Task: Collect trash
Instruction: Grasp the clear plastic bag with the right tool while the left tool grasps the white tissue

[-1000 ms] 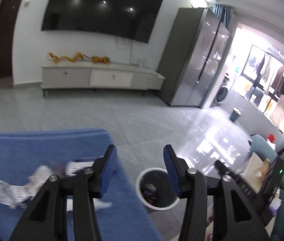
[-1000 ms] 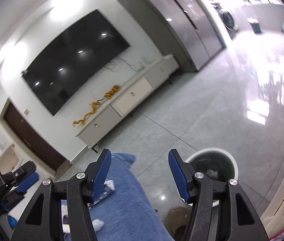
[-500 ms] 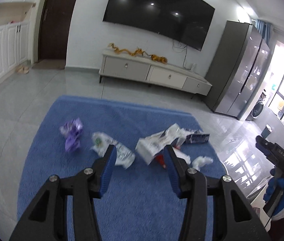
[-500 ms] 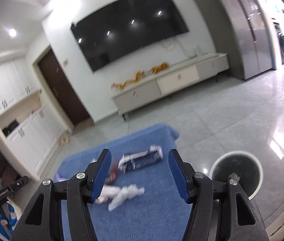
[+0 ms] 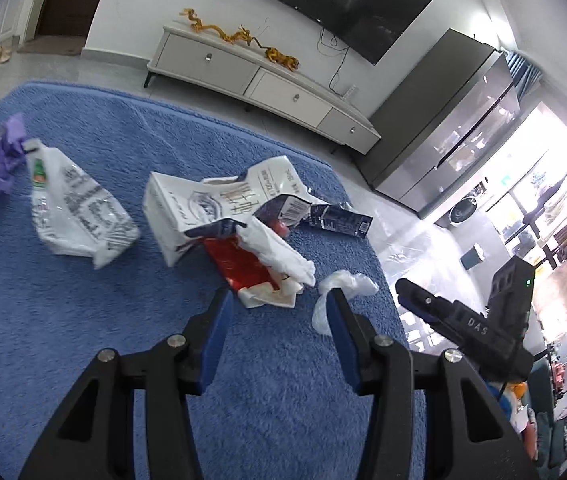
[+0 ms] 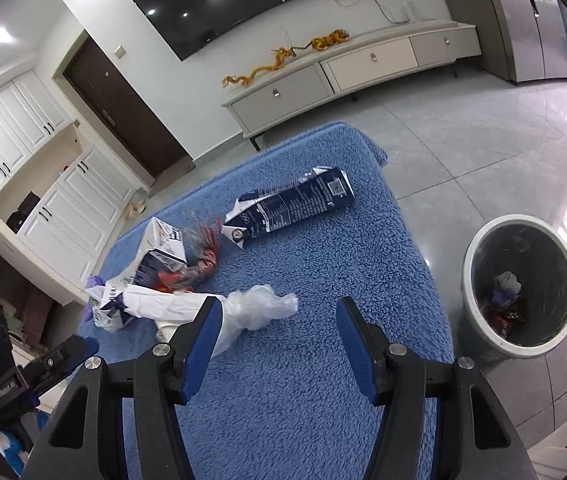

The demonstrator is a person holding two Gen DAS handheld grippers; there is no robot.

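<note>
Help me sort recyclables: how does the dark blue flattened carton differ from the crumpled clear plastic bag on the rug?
The dark blue flattened carton is printed card, long and creased flat; the crumpled clear plastic bag is translucent, unprinted and bunched. The carton lies farther from the right gripper; the bag lies near its left finger. Both rest on the blue shaggy rug.
</note>
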